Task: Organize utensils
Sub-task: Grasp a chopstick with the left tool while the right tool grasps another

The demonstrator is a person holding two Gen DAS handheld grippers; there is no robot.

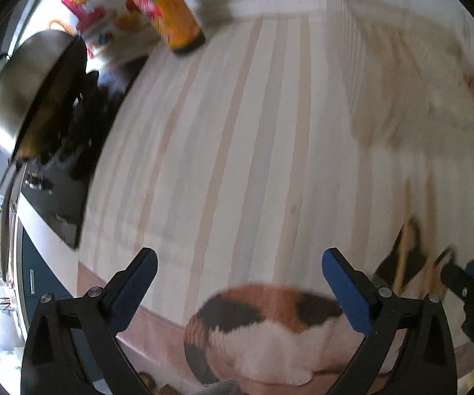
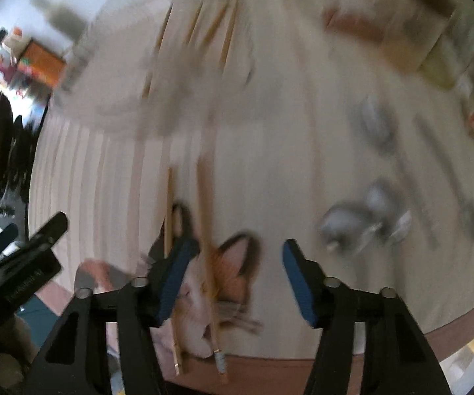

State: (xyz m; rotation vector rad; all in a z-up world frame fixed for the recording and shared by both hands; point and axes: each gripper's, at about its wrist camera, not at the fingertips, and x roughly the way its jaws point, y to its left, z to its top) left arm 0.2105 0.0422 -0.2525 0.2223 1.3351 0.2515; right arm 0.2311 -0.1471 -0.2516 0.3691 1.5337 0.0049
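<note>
Both tongs, left and right, gape empty over blurred, seemingly paired chopsticks.

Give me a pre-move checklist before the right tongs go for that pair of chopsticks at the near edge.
1. Right tongs open and empty: ok.
2. Left tongs open and empty: ok.
3. Chopsticks lying between the right tongs' fingers: not ok, they sit by the left finger, off centre.
4. Chopsticks lying together as a pair: ok, side by side, slightly apart.
5. Picture sharp enough to aim: not ok, the right wrist view is motion-blurred.
6. Spoons clear of the path: ok, they lie to the right.
</note>
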